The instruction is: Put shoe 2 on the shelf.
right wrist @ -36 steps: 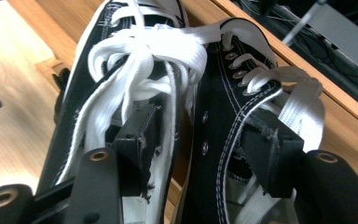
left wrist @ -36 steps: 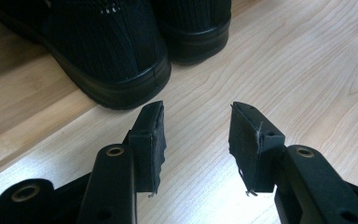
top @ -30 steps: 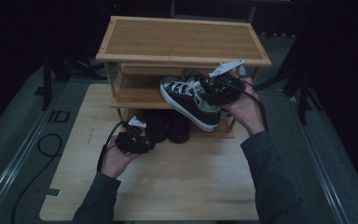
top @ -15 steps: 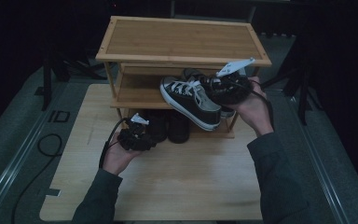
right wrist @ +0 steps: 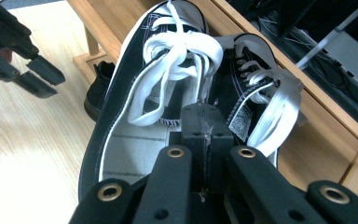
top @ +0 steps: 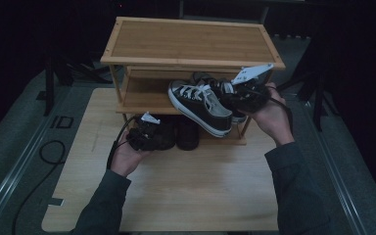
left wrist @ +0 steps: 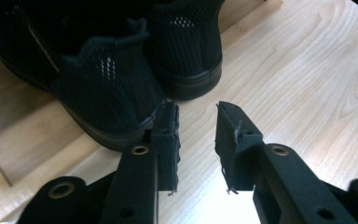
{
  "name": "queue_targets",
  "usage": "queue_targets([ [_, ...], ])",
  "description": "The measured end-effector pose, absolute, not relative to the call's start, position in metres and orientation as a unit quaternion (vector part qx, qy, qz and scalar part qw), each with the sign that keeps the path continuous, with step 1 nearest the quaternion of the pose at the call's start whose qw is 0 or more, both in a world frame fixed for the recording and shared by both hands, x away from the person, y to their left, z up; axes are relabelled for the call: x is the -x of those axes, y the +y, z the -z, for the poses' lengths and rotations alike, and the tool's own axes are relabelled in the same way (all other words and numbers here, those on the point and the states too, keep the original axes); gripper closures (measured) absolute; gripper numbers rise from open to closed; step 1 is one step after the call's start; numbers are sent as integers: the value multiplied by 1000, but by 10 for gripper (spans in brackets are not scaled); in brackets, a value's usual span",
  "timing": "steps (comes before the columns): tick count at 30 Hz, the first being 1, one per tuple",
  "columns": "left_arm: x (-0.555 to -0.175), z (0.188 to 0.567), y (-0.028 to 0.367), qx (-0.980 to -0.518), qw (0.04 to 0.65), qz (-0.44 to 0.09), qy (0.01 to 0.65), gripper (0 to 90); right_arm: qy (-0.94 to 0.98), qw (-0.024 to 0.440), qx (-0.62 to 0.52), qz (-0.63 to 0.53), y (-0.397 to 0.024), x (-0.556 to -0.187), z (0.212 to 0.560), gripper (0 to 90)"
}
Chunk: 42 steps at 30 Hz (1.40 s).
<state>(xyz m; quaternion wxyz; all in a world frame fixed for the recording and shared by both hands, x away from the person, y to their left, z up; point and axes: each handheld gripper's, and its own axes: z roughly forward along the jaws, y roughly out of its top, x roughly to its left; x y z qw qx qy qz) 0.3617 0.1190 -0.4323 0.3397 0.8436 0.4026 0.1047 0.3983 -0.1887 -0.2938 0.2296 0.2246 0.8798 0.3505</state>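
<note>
The right gripper, pinching both sneakers thinly, is risking a drop; the left gripper is narrowing, empty.

We note a bamboo shoe rack with a bare top shelf, standing at the far end of a light wooden board. The board lies on grey floor. A black cable loops on the floor left of the board, near an "ID" marking. We see dark stand legs left of the rack, too dim to identify.
</note>
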Motion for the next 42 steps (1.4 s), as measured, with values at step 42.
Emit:
queue_targets([
  [42,-389,373,83,-843,340,-179,376,899,866,210,-255,-376,-232,-370,319,899],
])
